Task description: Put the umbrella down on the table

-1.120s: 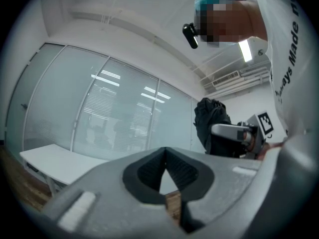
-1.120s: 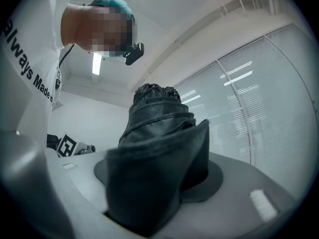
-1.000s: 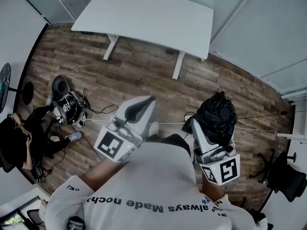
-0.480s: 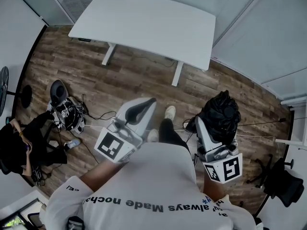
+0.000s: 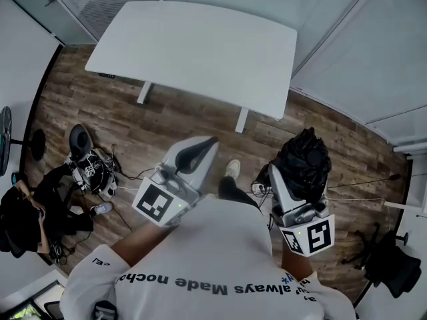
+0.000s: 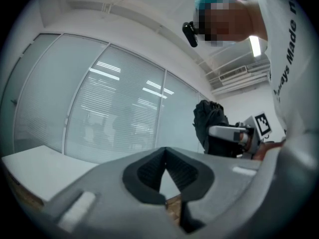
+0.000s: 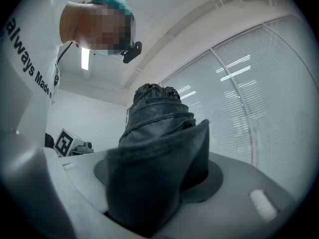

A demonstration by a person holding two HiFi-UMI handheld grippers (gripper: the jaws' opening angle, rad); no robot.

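Note:
A folded black umbrella (image 5: 305, 159) stands bunched between the jaws of my right gripper (image 5: 293, 173), which is shut on it. In the right gripper view its dark fabric (image 7: 159, 128) fills the space between the grey jaws of the gripper (image 7: 159, 180) and rises above them. My left gripper (image 5: 211, 140) is held level beside it, shut with nothing in it. In the left gripper view the black pads (image 6: 149, 171) meet at their tips, and the umbrella (image 6: 207, 121) shows off to the right. The white table (image 5: 200, 45) lies ahead, its top bare; both grippers are well short of it.
Wood floor lies between me and the table, with my shoe (image 5: 231, 169) on it. A seated person (image 5: 33, 202) and gear with cables (image 5: 93, 165) are at the left. An office chair (image 5: 393, 262) stands at the right. Glass walls with blinds run behind the table.
The table has drawn closer and sits lower in the head view. My foot has stepped forward. Both grippers keep their pose, and the umbrella stays gripped.

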